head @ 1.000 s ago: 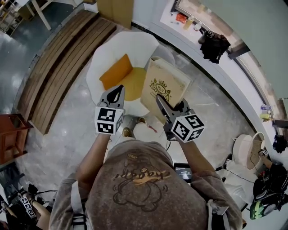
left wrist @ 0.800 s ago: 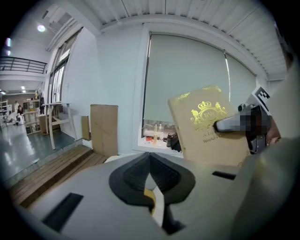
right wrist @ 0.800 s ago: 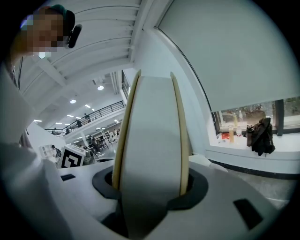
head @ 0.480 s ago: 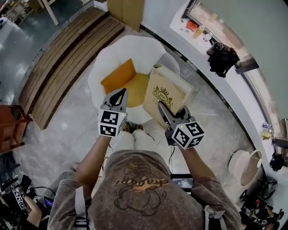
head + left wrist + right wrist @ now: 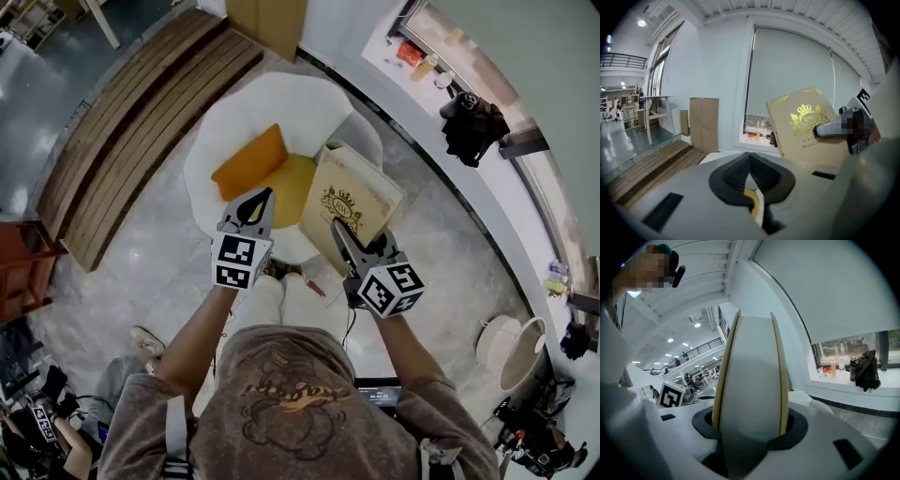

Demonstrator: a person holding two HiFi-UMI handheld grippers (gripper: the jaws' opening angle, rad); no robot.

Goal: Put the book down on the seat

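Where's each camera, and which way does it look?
Head view: on the person's head, looking down at the chair, book, left gripper, right gripper; arms show.
Left gripper view: on the left gripper, facing along its shut jaws toward the window.
Right gripper view: on the right gripper, facing along jaws clamped on the book; the person shows left.
Shared: both gripper views show book, window.
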